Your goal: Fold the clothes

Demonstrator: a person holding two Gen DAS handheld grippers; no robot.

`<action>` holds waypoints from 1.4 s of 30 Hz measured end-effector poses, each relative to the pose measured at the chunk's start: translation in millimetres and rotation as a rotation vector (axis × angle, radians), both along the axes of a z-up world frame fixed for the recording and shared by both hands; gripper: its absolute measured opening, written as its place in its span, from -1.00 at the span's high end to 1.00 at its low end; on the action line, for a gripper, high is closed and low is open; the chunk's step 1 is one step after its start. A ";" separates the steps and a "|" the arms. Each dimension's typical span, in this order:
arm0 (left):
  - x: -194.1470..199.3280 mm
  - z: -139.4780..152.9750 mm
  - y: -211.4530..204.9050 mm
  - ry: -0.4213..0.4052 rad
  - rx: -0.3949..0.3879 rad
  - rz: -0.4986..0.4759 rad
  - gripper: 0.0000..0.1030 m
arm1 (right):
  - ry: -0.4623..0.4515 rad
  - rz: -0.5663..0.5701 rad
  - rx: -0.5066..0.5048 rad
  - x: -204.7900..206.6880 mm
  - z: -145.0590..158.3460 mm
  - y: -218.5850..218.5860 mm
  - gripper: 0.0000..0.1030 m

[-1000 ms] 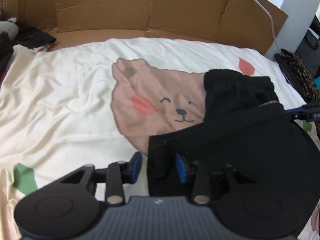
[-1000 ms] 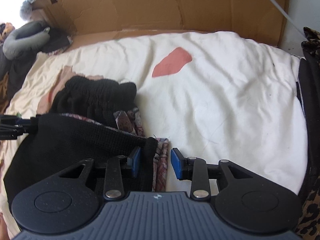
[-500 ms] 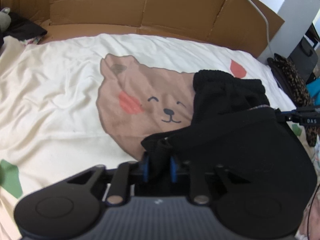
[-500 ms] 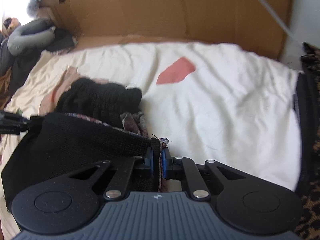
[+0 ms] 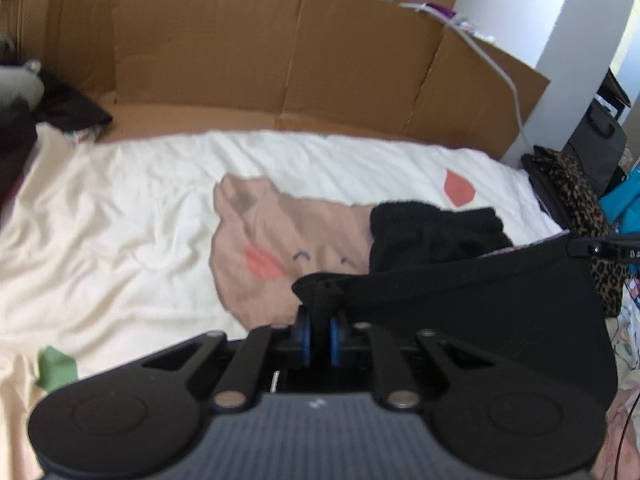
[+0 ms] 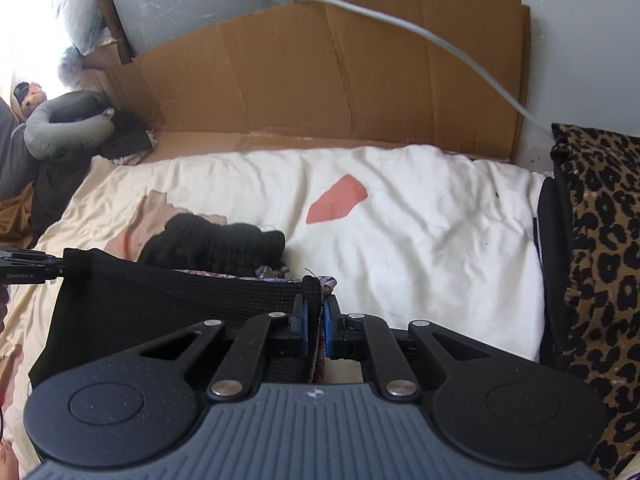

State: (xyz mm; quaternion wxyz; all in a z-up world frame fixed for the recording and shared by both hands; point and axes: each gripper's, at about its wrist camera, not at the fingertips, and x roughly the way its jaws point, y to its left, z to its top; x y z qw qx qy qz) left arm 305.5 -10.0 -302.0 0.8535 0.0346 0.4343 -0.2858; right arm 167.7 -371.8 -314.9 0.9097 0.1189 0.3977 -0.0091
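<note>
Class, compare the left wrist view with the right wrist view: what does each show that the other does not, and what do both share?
Only the left wrist view shows the bear's face printed on the sheet, a green patch and the left gripper shut on a black garment.

Only the right wrist view shows a grey neck pillow and the right gripper shut on the garment's other corner, with patterned lining showing.

Both share the garment stretched between the grippers, the cardboard, the red patch and the leopard-print fabric.

Cream bedsheet (image 5: 120, 240), cardboard backdrop (image 6: 340, 80), grey wall (image 6: 200, 4)
</note>
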 end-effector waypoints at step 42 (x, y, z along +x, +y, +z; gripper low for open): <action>83.7 -35.4 -52.6 0.006 0.068 0.033 0.84 | 0.135 -0.089 0.030 74.1 -52.1 -38.2 0.89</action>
